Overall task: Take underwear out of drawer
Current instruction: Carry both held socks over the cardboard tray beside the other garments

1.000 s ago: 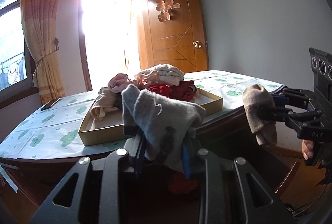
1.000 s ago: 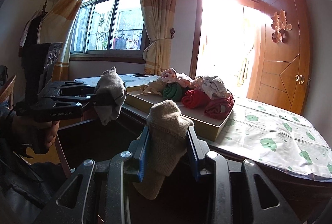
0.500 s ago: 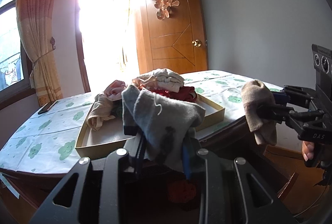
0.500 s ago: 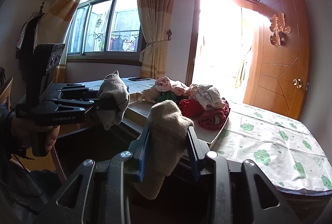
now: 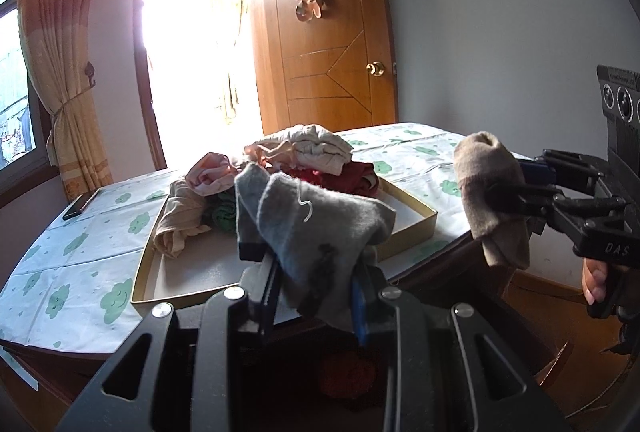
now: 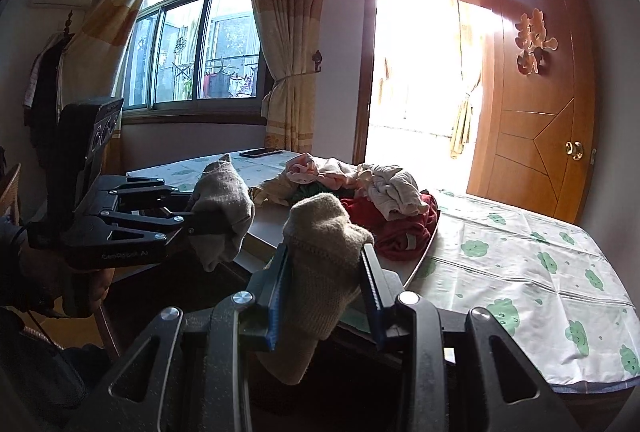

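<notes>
L gripper (image 5: 316, 272) clamps grey garment (image 5: 320, 220), R gripper (image 6: 326, 272) clamps beige knit piece (image 6: 320, 252), both aloft near table edge (image 6: 520, 272), short of gold tray (image 5: 412, 232). Soft, light, floppy; mid-bunch pinch looks secure.

Your left gripper (image 5: 316, 284) is clamped on a grey sock (image 5: 312, 224), pointing slightly downward. Your right gripper (image 6: 326, 292) grips a beige sock (image 6: 320, 264) alongside, with your fingers (image 5: 594, 280) wrapped round its handle.
</notes>
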Available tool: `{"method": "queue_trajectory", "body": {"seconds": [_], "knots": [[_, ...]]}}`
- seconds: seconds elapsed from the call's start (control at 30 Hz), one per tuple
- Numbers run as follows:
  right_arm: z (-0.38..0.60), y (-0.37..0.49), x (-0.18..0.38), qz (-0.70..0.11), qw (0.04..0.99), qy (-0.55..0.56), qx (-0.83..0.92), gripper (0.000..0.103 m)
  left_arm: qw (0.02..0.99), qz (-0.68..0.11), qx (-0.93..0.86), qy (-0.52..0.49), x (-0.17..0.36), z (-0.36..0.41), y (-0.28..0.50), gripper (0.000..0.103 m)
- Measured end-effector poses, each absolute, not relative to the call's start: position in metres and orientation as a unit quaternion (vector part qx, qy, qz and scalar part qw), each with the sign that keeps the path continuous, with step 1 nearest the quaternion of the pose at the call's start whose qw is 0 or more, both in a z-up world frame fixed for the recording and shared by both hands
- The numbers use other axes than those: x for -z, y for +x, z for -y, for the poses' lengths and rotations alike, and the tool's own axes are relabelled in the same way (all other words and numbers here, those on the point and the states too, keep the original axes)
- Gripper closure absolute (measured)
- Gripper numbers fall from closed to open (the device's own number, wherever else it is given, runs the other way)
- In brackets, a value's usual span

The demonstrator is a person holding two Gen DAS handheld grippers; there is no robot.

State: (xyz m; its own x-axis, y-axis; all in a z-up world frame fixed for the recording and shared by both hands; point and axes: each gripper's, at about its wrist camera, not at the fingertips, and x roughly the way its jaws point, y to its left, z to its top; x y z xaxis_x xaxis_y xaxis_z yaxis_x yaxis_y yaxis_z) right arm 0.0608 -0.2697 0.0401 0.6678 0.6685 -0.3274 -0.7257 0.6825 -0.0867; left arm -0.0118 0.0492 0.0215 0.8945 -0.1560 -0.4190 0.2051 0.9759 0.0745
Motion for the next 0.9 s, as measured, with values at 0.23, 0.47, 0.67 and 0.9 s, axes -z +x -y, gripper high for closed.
{"method": "queue_trajectory", "body": {"seconds": [0.23,0.47,0.67,0.9], "knots": [[0.266,0.078,-0.047,-0.15,0.908,-0.105,-0.376,0.067,0.968,-0.222,0.097,0.062,-0.029,-0.047,0.007,0.075],[0.26,0.096,-0.056,-0.163,0.909,-0.107,-0.368,0.067,0.963,-0.245,0.101,0.057,-0.031,-0.044,0.031,0.075],[0.25,0.115,-0.059,-0.182,0.907,-0.108,-0.365,0.067,0.958,-0.265,0.099,0.039,-0.035,-0.046,0.056,0.074],[0.242,0.134,-0.059,-0.205,0.903,-0.112,-0.36,0.067,0.954,-0.28,0.093,0.052,-0.035,-0.039,0.073,0.075]]}}
